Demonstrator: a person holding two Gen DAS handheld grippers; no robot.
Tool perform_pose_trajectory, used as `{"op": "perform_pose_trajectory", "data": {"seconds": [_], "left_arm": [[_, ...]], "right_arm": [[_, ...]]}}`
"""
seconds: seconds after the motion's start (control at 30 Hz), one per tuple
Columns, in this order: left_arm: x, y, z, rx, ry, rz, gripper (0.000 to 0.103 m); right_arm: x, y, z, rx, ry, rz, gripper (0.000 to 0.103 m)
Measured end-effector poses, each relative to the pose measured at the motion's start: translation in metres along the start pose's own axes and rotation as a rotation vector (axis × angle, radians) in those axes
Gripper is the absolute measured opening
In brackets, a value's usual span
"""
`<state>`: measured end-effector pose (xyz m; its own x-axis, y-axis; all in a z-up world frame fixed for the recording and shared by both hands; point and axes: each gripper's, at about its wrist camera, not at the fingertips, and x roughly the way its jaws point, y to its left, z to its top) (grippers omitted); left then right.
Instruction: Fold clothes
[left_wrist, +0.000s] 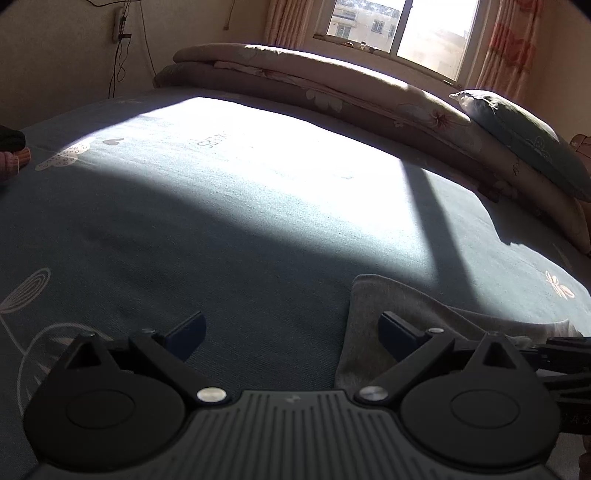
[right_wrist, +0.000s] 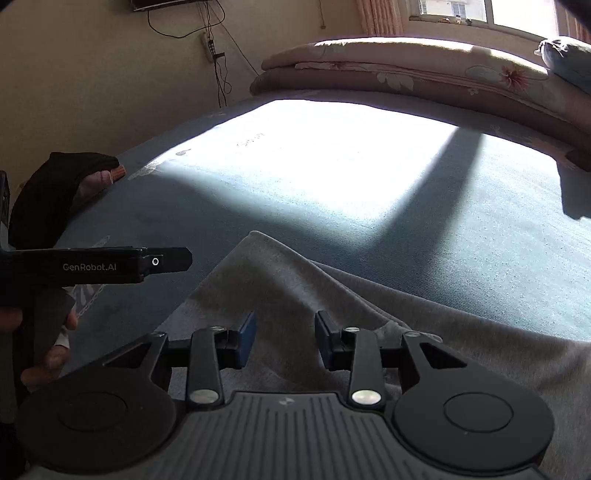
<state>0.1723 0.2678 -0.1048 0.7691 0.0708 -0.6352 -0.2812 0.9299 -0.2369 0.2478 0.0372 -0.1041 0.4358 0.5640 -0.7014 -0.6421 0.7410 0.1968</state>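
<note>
A grey garment (right_wrist: 369, 295) lies spread on the blue bedsheet (right_wrist: 443, 229), with one corner pointing toward the middle of the bed. My right gripper (right_wrist: 284, 339) hovers low over it, jaws partly apart. Only flat cloth shows in the gap, and the blue pads (right_wrist: 248, 338) press on nothing. In the left wrist view the garment's corner (left_wrist: 384, 299) lies under the right finger. My left gripper (left_wrist: 291, 332) stands wide open over the bare sheet (left_wrist: 221, 240) and the cloth's edge. It holds nothing. A hand (right_wrist: 48, 354) holds the left gripper's body (right_wrist: 110, 264), seen side-on to the left of the garment.
A folded floral quilt (left_wrist: 314, 85) and a pillow (left_wrist: 517, 133) line the bed's far edge under the window (left_wrist: 406, 29). A dark bundle with a pink piece (right_wrist: 62, 192) sits at the bed's left edge. Cables and a power strip (left_wrist: 120, 26) hang on the wall.
</note>
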Motion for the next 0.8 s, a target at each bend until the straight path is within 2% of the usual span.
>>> {"op": "perform_pose_trajectory", "data": {"seconds": [0.03, 0.1, 0.17, 0.23, 0.33, 0.47, 0.53, 0.63, 0.7, 0.77, 0.8], "left_arm": [[0.0, 0.002, 0.0, -0.005, 0.004, -0.006, 0.099], [0.002, 0.005, 0.001, -0.021, 0.007, 0.016, 0.099], [0.002, 0.009, 0.003, -0.026, -0.002, 0.052, 0.1], [0.0, 0.014, 0.002, -0.036, -0.014, 0.073, 0.1], [-0.001, 0.02, 0.003, -0.055, -0.023, 0.088, 0.1], [-0.001, 0.019, 0.002, -0.036, -0.021, 0.108, 0.1], [-0.001, 0.018, 0.002, -0.024, -0.023, 0.118, 0.1], [-0.005, 0.019, 0.003, -0.022, -0.044, 0.122, 0.1], [-0.007, 0.021, 0.004, -0.029, -0.054, 0.122, 0.1], [-0.009, 0.025, 0.005, -0.042, -0.061, 0.127, 0.1], [-0.01, 0.027, 0.006, -0.047, -0.064, 0.134, 0.1]], "right_arm": [[0.007, 0.0, -0.002, 0.002, 0.029, -0.01, 0.04], [0.006, -0.002, -0.003, 0.05, 0.014, -0.02, 0.04], [-0.01, 0.009, -0.002, 0.036, -0.029, 0.02, 0.043], [-0.023, 0.03, -0.007, -0.028, -0.062, 0.051, 0.05], [-0.021, 0.063, -0.018, -0.169, -0.059, 0.006, 0.05], [0.005, 0.098, -0.044, -0.276, 0.034, 0.004, 0.051], [0.002, 0.11, -0.05, -0.347, -0.009, -0.04, 0.051], [-0.013, 0.112, -0.042, -0.319, -0.048, -0.001, 0.054], [-0.012, 0.111, -0.039, -0.305, -0.044, 0.003, 0.059], [-0.002, 0.11, -0.032, -0.303, 0.008, 0.013, 0.059], [-0.003, 0.108, -0.026, -0.296, -0.011, 0.014, 0.059]]}}
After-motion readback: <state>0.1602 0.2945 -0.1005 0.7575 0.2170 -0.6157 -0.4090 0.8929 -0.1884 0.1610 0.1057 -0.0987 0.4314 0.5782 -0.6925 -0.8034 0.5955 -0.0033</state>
